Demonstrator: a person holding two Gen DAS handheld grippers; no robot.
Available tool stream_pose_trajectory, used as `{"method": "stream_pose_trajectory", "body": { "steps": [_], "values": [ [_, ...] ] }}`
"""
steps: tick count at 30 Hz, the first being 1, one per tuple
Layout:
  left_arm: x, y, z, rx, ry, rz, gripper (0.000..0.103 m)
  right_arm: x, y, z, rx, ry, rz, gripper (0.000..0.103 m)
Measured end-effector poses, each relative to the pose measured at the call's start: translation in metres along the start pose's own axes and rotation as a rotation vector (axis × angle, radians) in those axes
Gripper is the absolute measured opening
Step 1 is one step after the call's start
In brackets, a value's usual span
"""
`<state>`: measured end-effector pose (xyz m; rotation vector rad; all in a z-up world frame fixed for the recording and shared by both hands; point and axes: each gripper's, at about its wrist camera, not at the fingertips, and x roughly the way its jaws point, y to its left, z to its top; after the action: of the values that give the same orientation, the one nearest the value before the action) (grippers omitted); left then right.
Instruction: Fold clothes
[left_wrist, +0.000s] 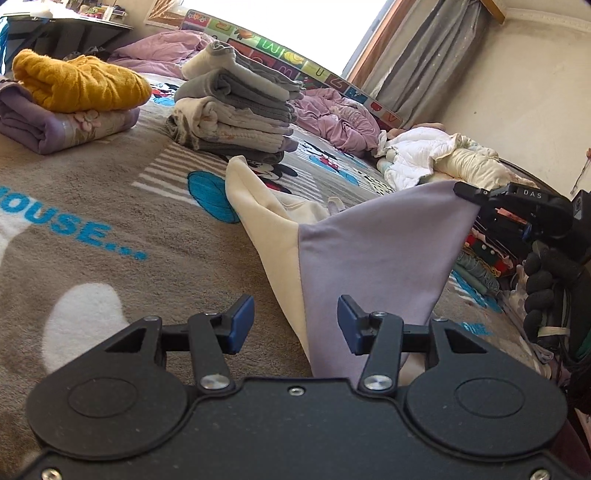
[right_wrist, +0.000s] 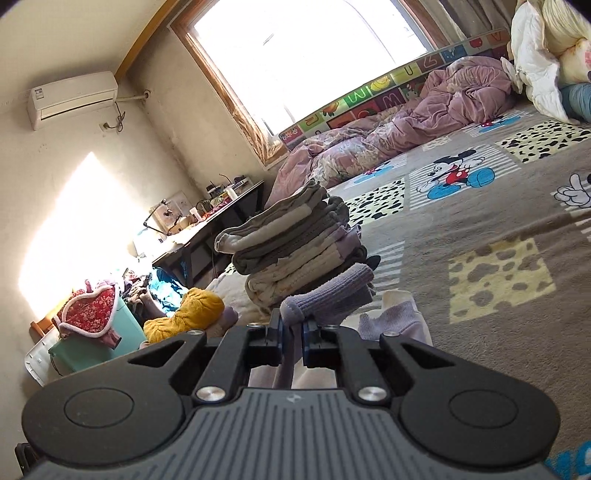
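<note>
Here the lilac-and-cream garment (left_wrist: 369, 258) hangs ahead of the left tongs (left_wrist: 295, 325), whose fingers stand wide apart with nothing between them. Its far corner is pinched by the right tongs (right_wrist: 291, 332), jaws closed on the ribbed cuff (right_wrist: 325, 299). It looks light, soft and floppy; best taken by a seam or cuff. Beyond lies the patterned blanket (left_wrist: 110, 229) and a folded stack (left_wrist: 236, 110).

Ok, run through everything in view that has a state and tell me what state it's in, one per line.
Left claw: open, holding nothing.
Right claw: shut on the lilac garment's cuff.
Lilac garment: unfolded, one end lifted off the blanket.
Grey and cream stack: folded, piled.
Yellow sweater: folded, lying on a folded purple blanket.
Pink quilt: rumpled.
</note>
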<state>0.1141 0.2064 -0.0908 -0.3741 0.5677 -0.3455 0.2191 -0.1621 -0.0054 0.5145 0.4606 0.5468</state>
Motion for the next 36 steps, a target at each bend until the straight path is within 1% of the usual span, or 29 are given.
{"method": "stream_pose_trajectory", "body": {
  "steps": [2, 4, 7, 9, 11, 13, 14, 15, 16, 17, 19, 20, 21, 23, 24, 26, 31, 36],
  "values": [
    [-0.001, -0.008, 0.000, 0.049, 0.003, -0.005, 0.048, -0.005, -0.006, -0.005, 0.010, 0.012, 0.003, 0.011],
    [-0.005, -0.018, 0.000, 0.126, 0.002, -0.027, 0.049, -0.008, -0.012, -0.011, 0.024, 0.025, 0.005, 0.011],
    [-0.014, -0.036, -0.004, 0.254, 0.005, -0.055, 0.056, -0.007, -0.018, -0.020, 0.051, 0.043, 0.009, 0.011],
    [-0.016, -0.051, -0.012, 0.359, 0.022, -0.057, 0.057, -0.006, -0.019, -0.023, 0.053, 0.049, 0.012, 0.011],
    [-0.016, -0.065, -0.023, 0.473, 0.052, -0.030, 0.057, -0.005, -0.019, -0.025, 0.054, 0.051, 0.016, 0.011],
    [-0.010, -0.076, -0.036, 0.583, 0.088, 0.029, 0.057, -0.006, -0.016, -0.026, 0.057, 0.048, 0.019, 0.011],
    [-0.006, -0.080, -0.043, 0.631, 0.105, 0.060, 0.057, -0.007, -0.014, -0.026, 0.058, 0.044, 0.021, 0.011],
    [-0.002, -0.080, -0.047, 0.651, 0.117, 0.089, 0.057, -0.007, -0.013, -0.024, 0.057, 0.041, 0.023, 0.011],
    [0.002, -0.080, -0.050, 0.663, 0.128, 0.118, 0.057, -0.008, -0.012, -0.023, 0.055, 0.039, 0.025, 0.011],
    [0.005, -0.078, -0.051, 0.660, 0.136, 0.147, 0.054, -0.009, -0.011, -0.021, 0.053, 0.036, 0.028, 0.011],
    [0.009, -0.074, -0.053, 0.663, 0.151, 0.180, 0.045, -0.009, -0.009, -0.019, 0.050, 0.035, 0.027, 0.011],
    [0.010, -0.072, -0.055, 0.672, 0.164, 0.186, 0.038, -0.010, -0.009, -0.018, 0.049, 0.034, 0.026, 0.011],
    [0.011, -0.071, -0.057, 0.680, 0.178, 0.192, 0.034, -0.010, -0.009, -0.017, 0.051, 0.031, 0.024, 0.011],
    [0.012, -0.069, -0.060, 0.685, 0.200, 0.214, 0.022, -0.013, -0.011, -0.015, 0.058, 0.023, 0.020, 0.011],
    [0.013, -0.068, -0.061, 0.681, 0.207, 0.219, 0.021, -0.016, -0.012, -0.014, 0.061, 0.018, 0.017, 0.011],
    [0.013, -0.066, -0.060, 0.661, 0.214, 0.211, 0.015, -0.022, -0.018, -0.019, 0.074, 0.015, 0.008, 0.011],
    [0.012, -0.067, -0.063, 0.659, 0.233, 0.216, 0.013, -0.040, -0.035, -0.035, 0.110, 0.011, -0.017, 0.011],
    [0.012, -0.068, -0.065, 0.657, 0.241, 0.223, 0.012, -0.056, -0.067, -0.066, 0.211, 0.036, -0.069, 0.011]
  ]
}}
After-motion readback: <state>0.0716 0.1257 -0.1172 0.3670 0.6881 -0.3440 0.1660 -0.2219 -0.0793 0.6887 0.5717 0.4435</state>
